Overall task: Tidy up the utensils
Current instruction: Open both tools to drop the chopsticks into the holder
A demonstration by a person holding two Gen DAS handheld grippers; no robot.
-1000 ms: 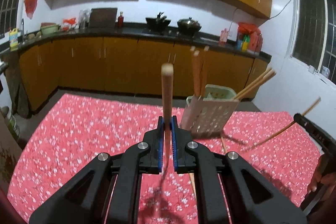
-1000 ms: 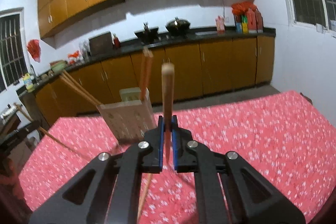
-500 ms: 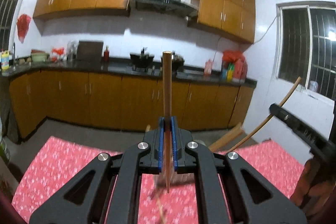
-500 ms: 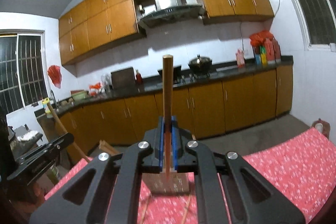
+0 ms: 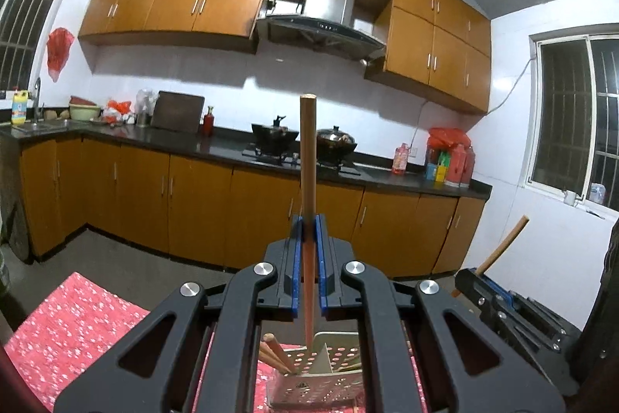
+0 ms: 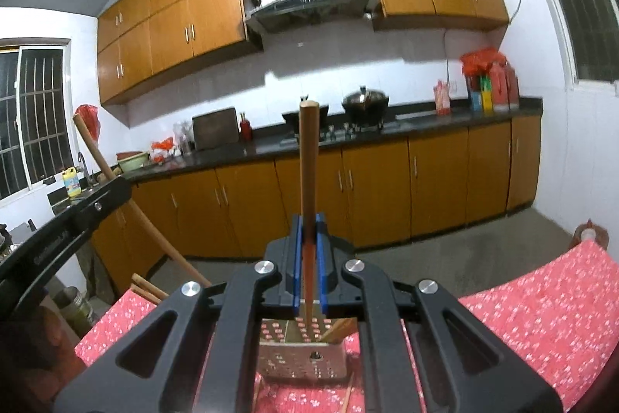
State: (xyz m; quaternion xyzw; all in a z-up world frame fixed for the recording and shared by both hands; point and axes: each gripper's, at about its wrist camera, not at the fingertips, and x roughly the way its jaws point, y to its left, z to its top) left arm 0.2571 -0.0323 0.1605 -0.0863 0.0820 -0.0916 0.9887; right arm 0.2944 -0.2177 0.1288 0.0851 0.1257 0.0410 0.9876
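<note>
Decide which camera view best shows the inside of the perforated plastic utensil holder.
The left wrist view: the perforated plastic utensil holder shows its open top, its divider and wooden chopsticks inside. The right wrist view shows mostly its blurred outer wall.

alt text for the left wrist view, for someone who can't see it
The left gripper is shut on an upright wooden chopstick, its tip over a perforated utensil holder already holding chopsticks. The right gripper, at right, holds another; kitchen cabinets behind.
</note>
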